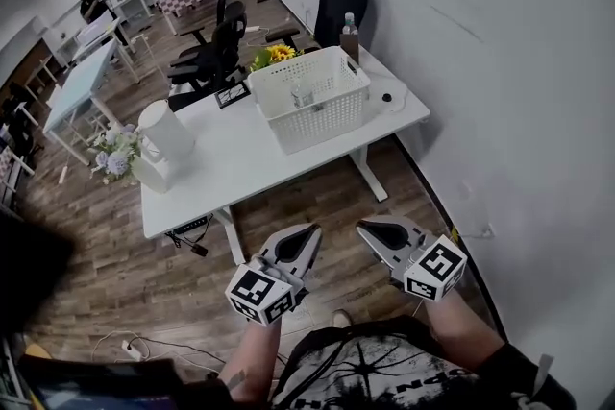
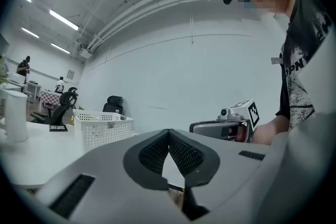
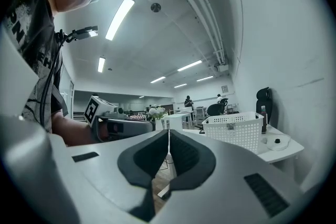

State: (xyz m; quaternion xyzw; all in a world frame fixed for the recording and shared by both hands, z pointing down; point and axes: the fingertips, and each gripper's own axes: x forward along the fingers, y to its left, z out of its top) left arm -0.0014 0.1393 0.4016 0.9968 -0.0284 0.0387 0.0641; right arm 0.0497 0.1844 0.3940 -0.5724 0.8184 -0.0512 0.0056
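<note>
You're standing back from the white table (image 1: 231, 163), with both grippers held low in front of your body and well apart from anything on it. Your left gripper (image 1: 309, 233) is clenched: in the left gripper view its dark ribbed pads meet at the tip and only a small bare gap shows beneath them, with nothing in it. Your right gripper (image 1: 365, 228) is clenched too: in the right gripper view its pads press together along a thin line and hold nothing. The nearest thing worth a grip is the white lattice basket (image 1: 327, 115), which sits towards the right half of the table, beyond the near edge. Something small lies inside it, too small to name. The basket looks like thin perforated plastic, so judge it light and a little springy in the walls, with the thickened rim its stiffest part. The rim of the near long wall looks like the best hold, one jaw inside and one outside. The plastic seems smooth, but the lattice holes should give the pads some purchase. Keep it level, because the loose contents would probably slide. A bottle (image 1: 350, 38) and some sunflowers (image 1: 274, 55) stand just behind the basket. A round white puck with a dark centre (image 1: 386, 98) lies to its right, and a tall white jug (image 1: 165, 130) stands well off to its left.
</note>
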